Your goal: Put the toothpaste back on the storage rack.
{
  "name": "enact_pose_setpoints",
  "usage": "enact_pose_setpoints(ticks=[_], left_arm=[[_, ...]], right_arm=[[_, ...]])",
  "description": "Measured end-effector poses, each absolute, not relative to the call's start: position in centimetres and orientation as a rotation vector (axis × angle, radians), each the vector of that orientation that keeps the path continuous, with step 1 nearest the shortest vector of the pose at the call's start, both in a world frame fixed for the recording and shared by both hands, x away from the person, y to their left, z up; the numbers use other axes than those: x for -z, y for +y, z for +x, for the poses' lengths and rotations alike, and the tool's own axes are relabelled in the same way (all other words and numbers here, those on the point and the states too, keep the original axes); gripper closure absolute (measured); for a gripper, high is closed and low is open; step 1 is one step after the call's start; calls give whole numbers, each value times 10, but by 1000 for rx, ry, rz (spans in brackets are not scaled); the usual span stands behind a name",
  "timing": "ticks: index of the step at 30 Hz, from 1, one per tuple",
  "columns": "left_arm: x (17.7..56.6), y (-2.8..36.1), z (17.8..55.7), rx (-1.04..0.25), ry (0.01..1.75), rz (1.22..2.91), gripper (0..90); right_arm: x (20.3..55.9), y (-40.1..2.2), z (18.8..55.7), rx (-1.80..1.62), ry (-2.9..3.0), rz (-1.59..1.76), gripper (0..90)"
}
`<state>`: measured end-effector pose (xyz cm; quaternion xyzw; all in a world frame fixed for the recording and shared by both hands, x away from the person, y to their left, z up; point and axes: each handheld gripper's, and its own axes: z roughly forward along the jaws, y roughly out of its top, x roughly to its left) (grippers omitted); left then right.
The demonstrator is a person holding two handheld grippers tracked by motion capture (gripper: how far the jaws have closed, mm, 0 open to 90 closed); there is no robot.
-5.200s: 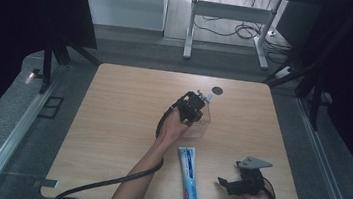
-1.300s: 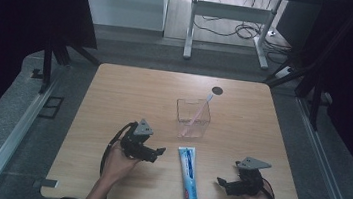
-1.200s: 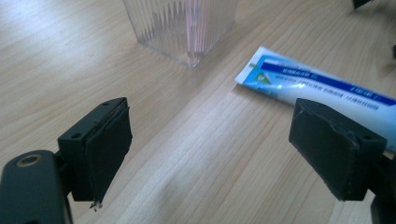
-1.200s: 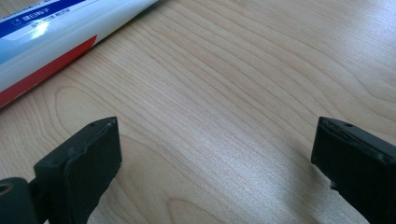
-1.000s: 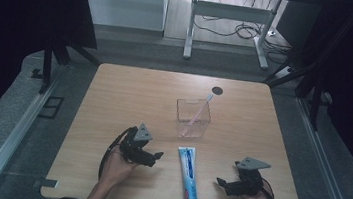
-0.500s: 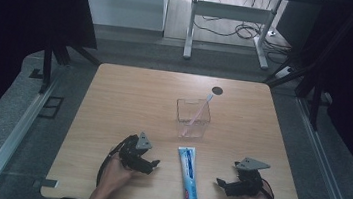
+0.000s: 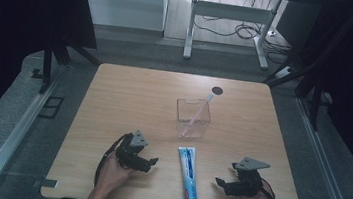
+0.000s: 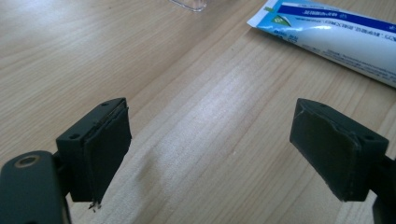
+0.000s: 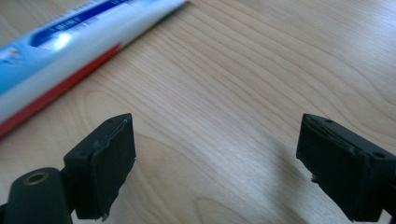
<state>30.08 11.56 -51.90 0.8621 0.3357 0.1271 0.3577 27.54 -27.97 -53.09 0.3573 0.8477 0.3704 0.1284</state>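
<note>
— Where are we in the job?

— I judge we're between steps. The toothbrush (image 7: pixel 196 114) already stands tilted in the clear cup (image 7: pixel 192 118) in the middle of the tabletop (image 7: pixel 115 92), with its head poking out over the far rim. The toothpaste tube (image 7: pixel 188 173) lies flat near the front edge, cap end toward me, so I take that as the next thing to pick up.

— And your claws?

— Both sit low near the front edge, one on each side of the tube and neither touching it. My left claw (image 7: pixel 153 162) has its jaws apart with only bare wood between them; in the left gripper view the tube's flat end (image 8: pixel 327 32) lies ahead and off to the right. My right claw (image 7: pixel 219 183) also stands apart and holds nothing, though its jaws have just been narrowing a little. In the right gripper view the tube (image 9: pixel 70 37) runs across the upper left corner.

— What does the next move need?

— I think one claw has to swing in across the tube's body, straddle it, and close gently, since a soft tube will squash. Then it's a lift toward the cup.

— Anything else in the cup?

— Just the toothbrush, as far as I can see.
</note>
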Motion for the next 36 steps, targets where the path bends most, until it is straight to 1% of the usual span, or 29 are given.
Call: enact_pose_setpoints(ticks=[5, 8, 10, 13, 18, 20, 29, 36], left_arm=[[521, 117, 302, -299, 852, 2233, 127], [521, 118, 302, -296, 846, 2231, 127], [520, 119, 302, -298, 839, 2233, 127], [519, 121, 302, -292, 837, 2224, 127], [518, 123, 302, -287, 837, 2210, 127], [518, 124, 302, -290, 837, 2209, 128], [519, 125, 300, -290, 822, 2213, 128], [520, 124, 298, -287, 818, 2214, 128]], right_arm=[[526, -273, 271, -1081, 2496, 1001, 119], [524, -269, 270, -1061, 2518, 1013, 158], [524, -267, 269, -1056, 2524, 1020, 240], [521, -267, 268, -1079, 2540, 1041, 394], [515, -268, 267, -1150, 2545, 1022, 575], [513, -267, 267, -1171, 2560, 996, 634], [509, -249, 261, -1191, 2619, 947, 812], [505, -233, 260, -1200, 2651, 935, 887]])
